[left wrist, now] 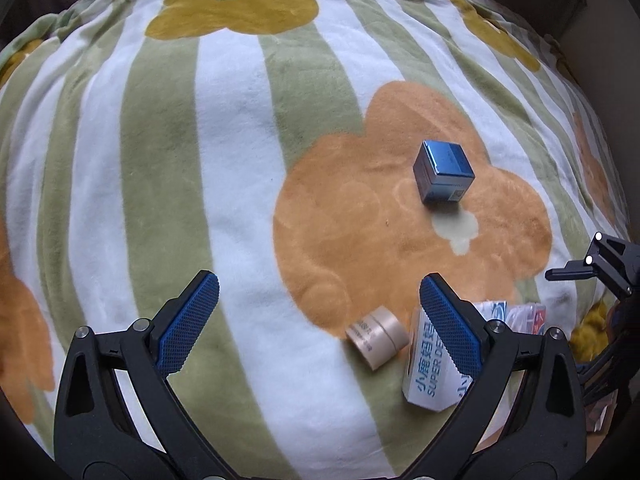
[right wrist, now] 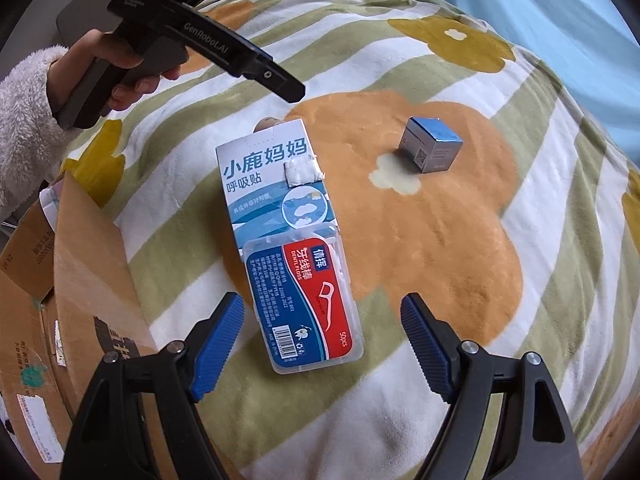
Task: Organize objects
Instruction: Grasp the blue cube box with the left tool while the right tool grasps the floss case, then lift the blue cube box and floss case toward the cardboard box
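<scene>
Right gripper (right wrist: 322,344) is hanging over the blanket (right wrist: 420,380) with its jaws spread and nothing between the pads. Nearest, low centre in the right wrist view, the floss case (right wrist: 306,304) is lying partly on the white carton (right wrist: 268,176). I'm judging it light, hard and slick, so a pinch across its long edges looks safest. The carton is looking light and crushable; its narrow sides seem the place to grip.

In the left wrist view, the left gripper (left wrist: 320,320) is also standing wide, empty, with the beige jar (left wrist: 378,336) sitting at lower centre beside the carton. It's on its side, so probably ready to roll.

Farther up, right of centre, the blue cube box (left wrist: 442,172) is sitting alone, stiff-looking and easy to pinch across flat faces.

At the left edge of the right wrist view, a cardboard box (right wrist: 80,280) is showing; I cannot tell its contents.
</scene>
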Demonstrator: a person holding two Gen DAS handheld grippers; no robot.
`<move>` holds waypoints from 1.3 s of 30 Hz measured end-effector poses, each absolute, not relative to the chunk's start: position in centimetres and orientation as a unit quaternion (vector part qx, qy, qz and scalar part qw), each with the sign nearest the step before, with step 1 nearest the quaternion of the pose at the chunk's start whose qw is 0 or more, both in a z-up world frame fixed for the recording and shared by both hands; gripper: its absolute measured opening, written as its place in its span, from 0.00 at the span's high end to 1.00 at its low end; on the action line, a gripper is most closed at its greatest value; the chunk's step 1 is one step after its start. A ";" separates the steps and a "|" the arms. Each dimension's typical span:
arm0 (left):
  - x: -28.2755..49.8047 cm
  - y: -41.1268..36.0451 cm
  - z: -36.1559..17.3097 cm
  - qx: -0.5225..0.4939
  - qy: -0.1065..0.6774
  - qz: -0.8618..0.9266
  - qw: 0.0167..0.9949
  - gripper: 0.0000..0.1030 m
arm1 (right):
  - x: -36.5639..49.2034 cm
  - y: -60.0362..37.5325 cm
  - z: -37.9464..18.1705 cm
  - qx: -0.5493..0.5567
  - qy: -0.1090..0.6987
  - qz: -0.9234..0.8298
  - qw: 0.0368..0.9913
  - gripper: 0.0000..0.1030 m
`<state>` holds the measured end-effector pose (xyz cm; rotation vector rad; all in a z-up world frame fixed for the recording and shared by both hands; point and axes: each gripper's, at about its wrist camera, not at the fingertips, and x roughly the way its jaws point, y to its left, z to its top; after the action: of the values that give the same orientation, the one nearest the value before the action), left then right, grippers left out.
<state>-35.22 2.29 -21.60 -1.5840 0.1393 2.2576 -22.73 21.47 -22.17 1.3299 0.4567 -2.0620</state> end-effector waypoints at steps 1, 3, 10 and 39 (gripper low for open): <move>-35.6 2.7 -21.6 -0.563 0.052 0.802 0.192 0.02 | -22.8 21.5 -22.4 0.506 0.173 -0.782 0.320 0.25; -36.3 3.9 -21.6 -0.563 0.058 0.801 0.198 0.02 | -22.9 21.5 -22.7 0.505 0.174 -0.780 0.325 0.25; -38.7 9.2 -22.3 -0.567 0.068 0.790 0.223 0.03 | -22.8 21.1 -23.4 0.493 0.192 -0.776 0.342 0.25; -39.7 15.0 -23.8 -0.572 0.088 0.785 0.221 0.66 | -21.0 19.8 -23.9 0.469 0.249 -0.775 0.343 0.50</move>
<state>-39.68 15.03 -23.80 -1.5812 0.2444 2.1689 -20.96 19.80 -23.86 1.2187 0.6464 -2.0136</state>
